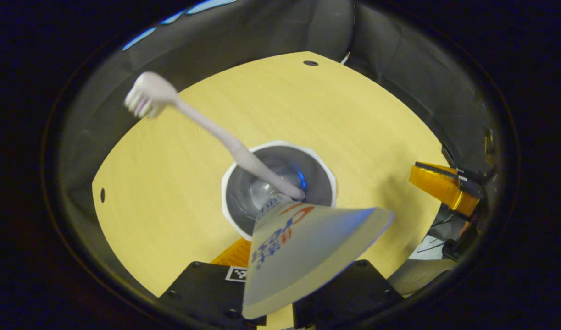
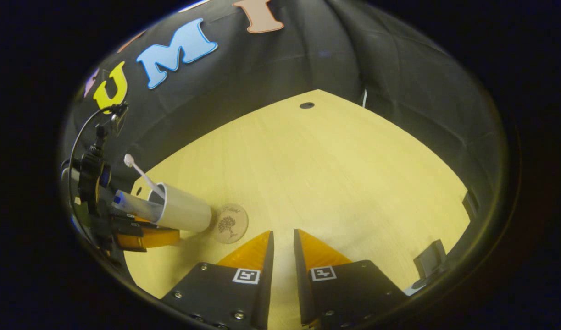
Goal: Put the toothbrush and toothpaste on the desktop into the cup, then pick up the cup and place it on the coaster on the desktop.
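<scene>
Pale wood bench (image 1: 353,123), with a toothpaste tube held tip-down into a white cup.

From the left gripper view, the left gripper (image 1: 273,293) has its fingers clamped on the wide flat end of the toothpaste tube (image 1: 303,247), whose cap end dips inside the cup (image 1: 280,183). A toothbrush (image 1: 207,126) already leans in the cup, bristle head up and out over the rim. From the right gripper view, the right gripper (image 2: 282,243) hovers above bare bench with its fingers nearly together, a narrow gap between them and nothing held. That view also shows the cup (image 2: 186,213) standing just beside a round wooden coaster (image 2: 230,223), not on it, with the left gripper (image 2: 124,229) close behind.
</scene>
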